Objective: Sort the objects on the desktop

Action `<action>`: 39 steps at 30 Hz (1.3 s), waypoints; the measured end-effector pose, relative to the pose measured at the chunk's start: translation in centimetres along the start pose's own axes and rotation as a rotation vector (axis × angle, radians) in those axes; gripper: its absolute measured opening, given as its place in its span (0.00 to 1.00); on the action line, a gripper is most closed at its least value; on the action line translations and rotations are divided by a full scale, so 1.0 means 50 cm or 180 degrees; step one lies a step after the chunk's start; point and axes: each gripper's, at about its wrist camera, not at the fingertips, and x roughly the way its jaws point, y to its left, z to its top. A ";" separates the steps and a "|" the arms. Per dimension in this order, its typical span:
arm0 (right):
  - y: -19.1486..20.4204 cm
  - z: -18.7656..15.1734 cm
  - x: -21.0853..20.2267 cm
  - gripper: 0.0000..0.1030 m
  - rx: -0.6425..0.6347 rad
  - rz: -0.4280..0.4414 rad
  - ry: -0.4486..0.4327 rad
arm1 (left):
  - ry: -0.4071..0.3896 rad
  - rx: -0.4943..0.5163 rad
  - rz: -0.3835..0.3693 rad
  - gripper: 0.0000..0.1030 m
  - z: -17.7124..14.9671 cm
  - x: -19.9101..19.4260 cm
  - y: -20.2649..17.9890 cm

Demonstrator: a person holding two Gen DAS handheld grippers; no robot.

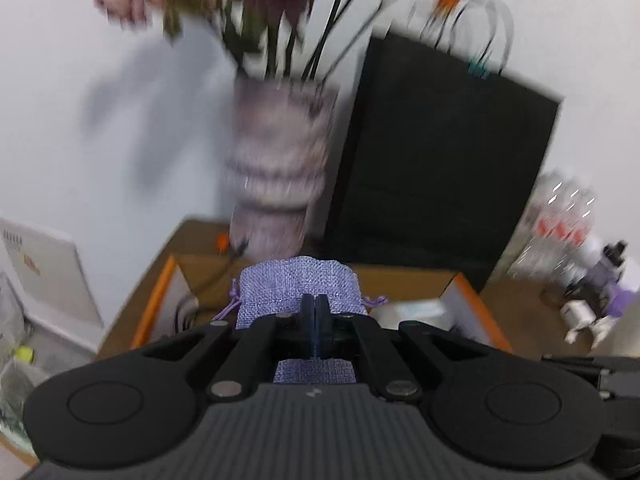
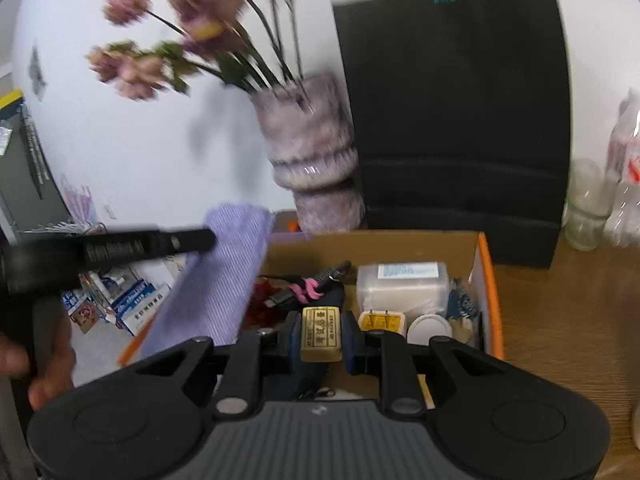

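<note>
My left gripper [image 1: 316,312] fingers pinched on lilac pouch [image 1: 298,286], above orange-edged box [image 1: 160,300]; vase [image 1: 280,168] behind, blurred.

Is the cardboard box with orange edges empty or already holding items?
Holding items. The cardboard box with orange edges contains a clear plastic container, a white round lid and a black cable.

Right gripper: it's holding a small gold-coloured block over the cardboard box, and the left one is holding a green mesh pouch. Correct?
Not quite: the pouch in the left gripper is purple, as the left wrist view shows. The right gripper does hold the gold-coloured block over the cardboard box.
</note>
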 end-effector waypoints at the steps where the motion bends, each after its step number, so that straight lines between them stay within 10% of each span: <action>1: -0.002 0.001 0.024 0.19 0.0020 -0.0009 0.0072 | 0.0056 -0.0049 0.0034 0.01 -0.009 0.019 0.005; 9: -0.028 -0.016 0.092 0.35 0.0229 -0.0136 0.0318 | 0.0232 -0.0173 0.0115 0.13 -0.024 0.047 0.046; 11: -0.033 -0.006 0.071 0.43 0.0292 -0.0189 0.0246 | 0.0201 -0.0105 0.0153 0.54 -0.012 0.024 0.045; 17: -0.015 0.030 -0.008 0.74 0.0223 -0.0396 0.0168 | 0.0135 0.0109 0.0310 1.00 0.003 -0.054 0.009; 24: 0.025 0.028 -0.087 0.99 -0.0085 -0.0835 0.0056 | 0.0263 0.0389 0.0390 1.00 -0.011 -0.124 -0.031; 39: 0.094 -0.208 -0.217 1.00 -0.0070 -0.0740 -0.0208 | 0.0279 0.0218 0.0502 1.00 -0.217 -0.277 0.000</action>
